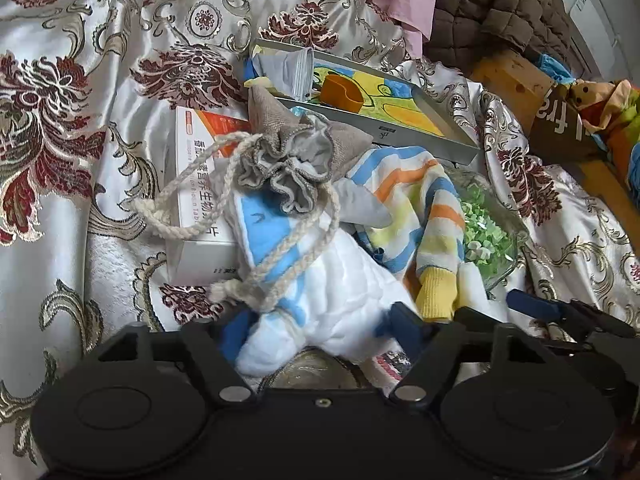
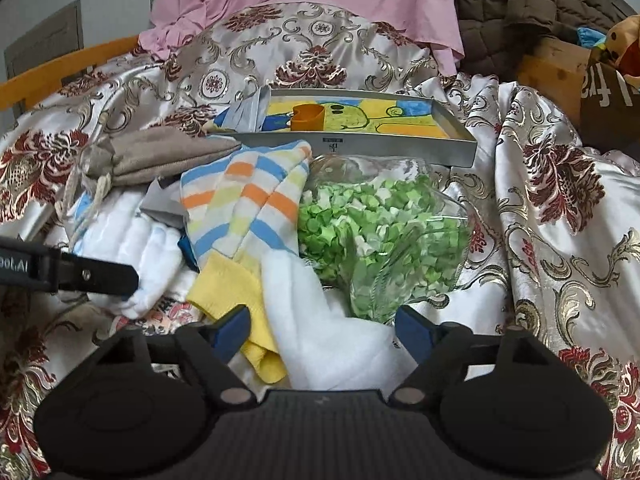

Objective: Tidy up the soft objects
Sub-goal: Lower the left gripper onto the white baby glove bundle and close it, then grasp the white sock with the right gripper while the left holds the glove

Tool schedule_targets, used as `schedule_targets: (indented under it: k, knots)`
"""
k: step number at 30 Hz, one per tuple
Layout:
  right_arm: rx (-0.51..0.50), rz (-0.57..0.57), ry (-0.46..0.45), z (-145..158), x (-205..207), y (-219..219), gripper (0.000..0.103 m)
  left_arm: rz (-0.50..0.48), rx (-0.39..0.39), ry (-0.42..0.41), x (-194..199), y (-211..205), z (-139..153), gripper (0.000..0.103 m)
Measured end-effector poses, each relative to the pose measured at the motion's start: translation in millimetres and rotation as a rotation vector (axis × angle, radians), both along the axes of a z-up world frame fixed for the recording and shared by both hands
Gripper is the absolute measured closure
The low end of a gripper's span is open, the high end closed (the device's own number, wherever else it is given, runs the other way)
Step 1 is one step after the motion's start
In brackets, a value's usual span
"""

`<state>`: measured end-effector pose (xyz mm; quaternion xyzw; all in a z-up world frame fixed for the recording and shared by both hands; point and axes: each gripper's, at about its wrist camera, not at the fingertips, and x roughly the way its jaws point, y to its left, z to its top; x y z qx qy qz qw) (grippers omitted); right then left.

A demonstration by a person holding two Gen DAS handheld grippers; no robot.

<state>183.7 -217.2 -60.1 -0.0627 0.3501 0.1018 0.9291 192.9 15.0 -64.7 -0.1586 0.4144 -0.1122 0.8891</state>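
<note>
Soft items heaped on a brocade bedspread (image 1: 60, 160). Left gripper (image 1: 316, 330) spread around a white-and-blue cloth (image 1: 340, 284), contact unclear. Right gripper (image 2: 324, 328) spread wide, flanking a striped sock (image 2: 248, 216) and white cloth (image 2: 316, 320), gripping neither. Drawstring pouch (image 1: 296, 152) lies farther back.

Metal tray (image 2: 394, 148), medicine box (image 1: 200, 200), glass bowl (image 2: 448, 216)

Bedspread (image 2: 560, 208): glossy satin cloth with woven floral figuring. Drawstring pouch (image 1: 292, 160): coarse matt weave, twisted rope cord. Striped sock (image 2: 248, 196): soft matt knit. White cloth (image 1: 344, 292): fluffy, quilted. Tray (image 2: 360, 146): brushed matt metal. Bowl (image 2: 400, 248): clear glossy glass. Carton (image 1: 200, 216): smooth cardboard. Gripper fingertips (image 2: 412, 332) showed matt blue pads.
</note>
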Motion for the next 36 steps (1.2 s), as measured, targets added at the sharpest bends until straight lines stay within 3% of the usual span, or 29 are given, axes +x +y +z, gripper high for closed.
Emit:
schedule_targets:
  k: [4, 7, 13, 23, 28, 34, 36]
  knots:
    - [0.002, -0.006, -0.004, -0.7, 1.1, -0.7, 0.040, -0.005, -0.027, 0.014, -1.4, 0.4, 0.0, 0.050]
    - [-0.013, 0.002, 0.005, -3.1, 1.1, 1.2, 0.048, -0.024, -0.034, 0.008, -1.9, -2.2, 0.4, 0.053]
    - [-0.044, -0.001, 0.025, -10.6, 7.0, 6.3, 0.049, -0.014, -0.069, 0.012, 3.6, -0.6, -5.5, 0.057]
    - [-0.017, -0.043, 0.056, -10.9, 7.6, -3.0, 0.088, -0.055, -0.100, 0.001, -9.2, -6.2, -3.2, 0.070]
    - [-0.001, -0.038, 0.061, -7.3, 4.7, -5.1, 0.093, -0.075, -0.113, 0.048, -17.3, -11.2, -4.9, 0.073]
    - [0.032, -0.032, 0.052, -0.1, -1.2, -7.4, 0.095, -0.165, -0.046, -0.001, -36.8, -28.6, 2.5, 0.087]
    - [0.039, -0.025, 0.043, 2.5, -4.2, -8.5, 0.095, -0.186, -0.024, -0.023, -43.9, -34.4, 4.0, 0.087]
